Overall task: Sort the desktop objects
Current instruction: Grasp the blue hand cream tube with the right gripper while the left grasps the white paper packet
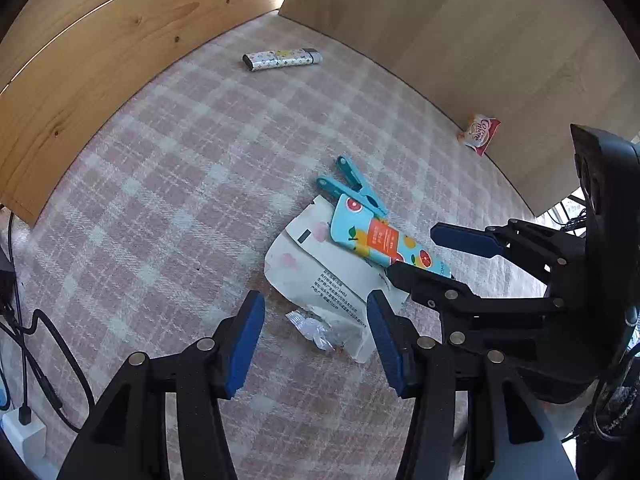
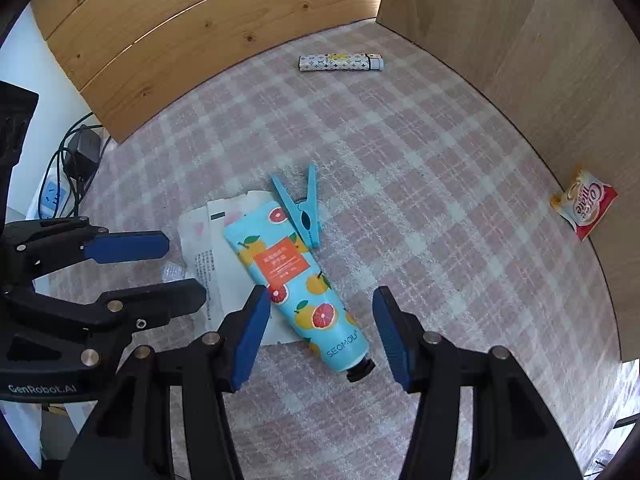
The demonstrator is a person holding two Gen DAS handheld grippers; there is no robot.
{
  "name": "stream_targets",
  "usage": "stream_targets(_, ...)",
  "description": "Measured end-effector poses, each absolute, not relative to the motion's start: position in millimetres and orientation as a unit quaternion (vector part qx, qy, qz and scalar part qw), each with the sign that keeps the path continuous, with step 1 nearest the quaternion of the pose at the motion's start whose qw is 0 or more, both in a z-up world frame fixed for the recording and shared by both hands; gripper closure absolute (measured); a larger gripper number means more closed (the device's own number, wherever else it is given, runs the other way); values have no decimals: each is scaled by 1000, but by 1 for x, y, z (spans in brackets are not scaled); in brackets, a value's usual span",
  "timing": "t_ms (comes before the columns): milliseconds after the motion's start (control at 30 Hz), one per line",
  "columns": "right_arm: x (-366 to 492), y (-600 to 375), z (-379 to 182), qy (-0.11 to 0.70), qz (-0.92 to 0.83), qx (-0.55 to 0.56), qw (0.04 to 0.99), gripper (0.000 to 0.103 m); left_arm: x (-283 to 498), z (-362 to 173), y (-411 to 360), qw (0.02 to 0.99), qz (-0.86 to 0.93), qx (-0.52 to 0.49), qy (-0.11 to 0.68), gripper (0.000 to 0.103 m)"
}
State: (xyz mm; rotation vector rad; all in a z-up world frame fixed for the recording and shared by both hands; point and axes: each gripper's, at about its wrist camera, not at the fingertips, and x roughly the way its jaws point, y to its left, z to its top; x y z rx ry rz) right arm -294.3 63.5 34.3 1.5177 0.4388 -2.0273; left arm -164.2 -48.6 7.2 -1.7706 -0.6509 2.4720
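Both grippers unclenched, grasping nothing: left gripper (image 1: 316,344) above one torn white wrapper (image 1: 320,276); right gripper (image 2: 320,332) straddling one hand-cream tube (image 2: 296,284); beyond, one blue clothespin (image 2: 302,208), one lighter (image 2: 340,63).

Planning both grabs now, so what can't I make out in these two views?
- White packet: partly under the tube in both views.
- Packet print: too small, left view.
- Crumpled clear wrapper: mostly behind the left tongs in the right view.
- Tube cap: behind the right tongs in the left view.

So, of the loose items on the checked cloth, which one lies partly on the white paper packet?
The blue citrus-print tube: it overlaps the white packet. The clothespin, lighter and creamer sachet do not.
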Motion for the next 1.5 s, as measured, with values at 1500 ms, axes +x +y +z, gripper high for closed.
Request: stream_targets(1500,-250,256,48,-43,-809,578,98,78,-203,18,54,49,832,-550,-60,55)
